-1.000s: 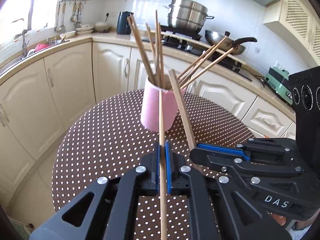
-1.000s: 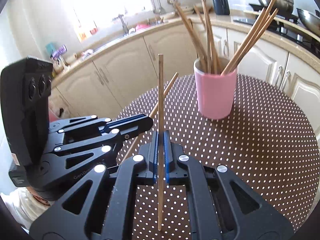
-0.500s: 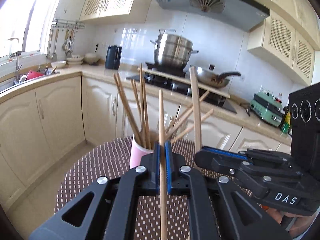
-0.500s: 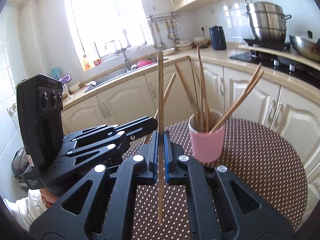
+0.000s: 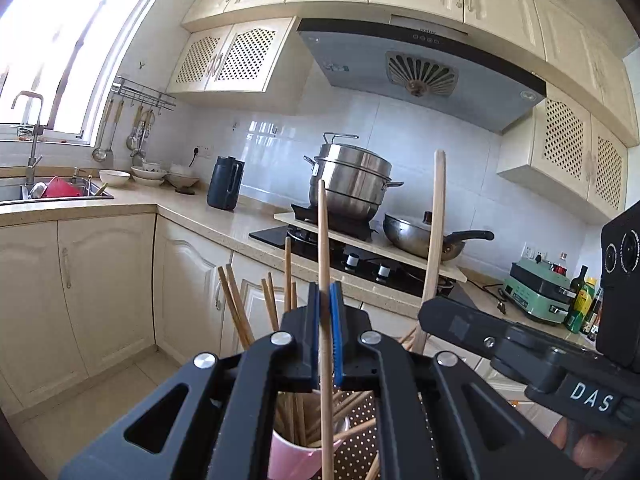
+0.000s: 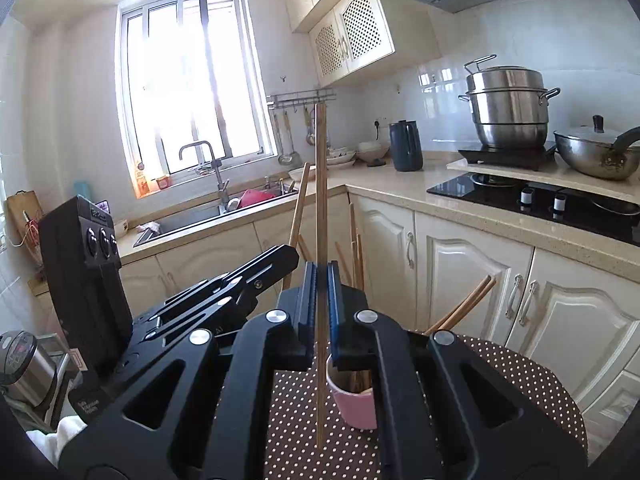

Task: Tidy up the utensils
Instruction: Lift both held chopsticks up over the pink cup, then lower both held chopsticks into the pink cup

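A: Both claws are clamped narrow, each on one chopstick. The left claw (image 5: 325, 312) pinches its chopstick (image 5: 323, 240) near the middle, with the stick upright, the top well above the pads and the lower end running down past them. The right claw (image 6: 321, 300) holds its own chopstick (image 6: 321, 184) the same way.

B: And the cup?

A: The pink cup (image 6: 354, 400) sits on the dotted surface (image 6: 520, 384), below and just ahead of both claws, already holding a fan of chopsticks (image 5: 236, 304). From the right wrist, the held stick's lower tip hangs just left of the rim, outside the cup as far as I can tell.

B: So what could go wrong?

A: Mostly a miss. If that tip comes down where it hangs, I'd expect it to hit the surface or the cup's outer wall, not the mouth. The sticks are thin and gripped at one spot only, so a knock on the rim could swivel one in the pads.

B: And the crowd inside?

A: The splayed chopsticks could block a new one or be levered out. A sideways push on that light cup might tip it. The claws are also close; lowering together risks crossing sticks.
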Motion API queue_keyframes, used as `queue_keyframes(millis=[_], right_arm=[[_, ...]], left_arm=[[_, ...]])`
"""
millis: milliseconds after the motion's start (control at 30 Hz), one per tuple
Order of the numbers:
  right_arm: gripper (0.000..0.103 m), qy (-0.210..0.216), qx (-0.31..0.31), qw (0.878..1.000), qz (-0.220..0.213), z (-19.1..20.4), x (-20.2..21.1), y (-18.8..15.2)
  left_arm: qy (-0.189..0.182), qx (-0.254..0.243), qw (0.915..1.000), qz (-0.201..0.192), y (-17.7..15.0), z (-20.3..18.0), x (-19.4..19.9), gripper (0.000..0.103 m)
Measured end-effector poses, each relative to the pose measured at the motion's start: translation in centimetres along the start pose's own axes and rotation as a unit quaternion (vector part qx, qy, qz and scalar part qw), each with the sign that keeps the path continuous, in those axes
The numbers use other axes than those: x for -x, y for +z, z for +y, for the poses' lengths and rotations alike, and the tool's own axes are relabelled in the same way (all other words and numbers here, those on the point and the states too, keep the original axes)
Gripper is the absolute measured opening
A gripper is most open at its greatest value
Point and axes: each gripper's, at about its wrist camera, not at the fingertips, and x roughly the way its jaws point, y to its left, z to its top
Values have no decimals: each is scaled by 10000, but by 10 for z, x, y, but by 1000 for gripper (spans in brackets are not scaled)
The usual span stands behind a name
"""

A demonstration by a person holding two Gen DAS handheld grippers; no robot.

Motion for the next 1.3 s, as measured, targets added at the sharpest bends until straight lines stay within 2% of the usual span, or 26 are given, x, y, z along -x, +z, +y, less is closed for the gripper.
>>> queue_keyframes(millis=[233, 433, 733, 1000, 1067, 1300], right_arm=[[6, -286, 138, 9981, -526, -7, -14, 8], [6, -393, 244, 9964, -710, -13, -26, 8], [6, -417, 271, 9967, -641, -20, -34, -7], [6, -362, 278, 9972, -585, -23, -33, -13], [6, -353, 313, 9973, -563, -23, -33, -15], [6, -255, 336, 9979, -498, -27, -35, -21]], left_arm=[[138, 31, 9987, -487, 7, 0, -22, 6], [175, 116, 9972, -721, 7, 2, -38, 6], [348, 139, 9966, -739, -6, 11, -52, 6], [412, 345, 9944, -906, -7, 20, -54, 6], [527, 318, 9932, -984, -10, 19, -55, 6], [534, 308, 9945, -850, -18, 23, -62, 6]])
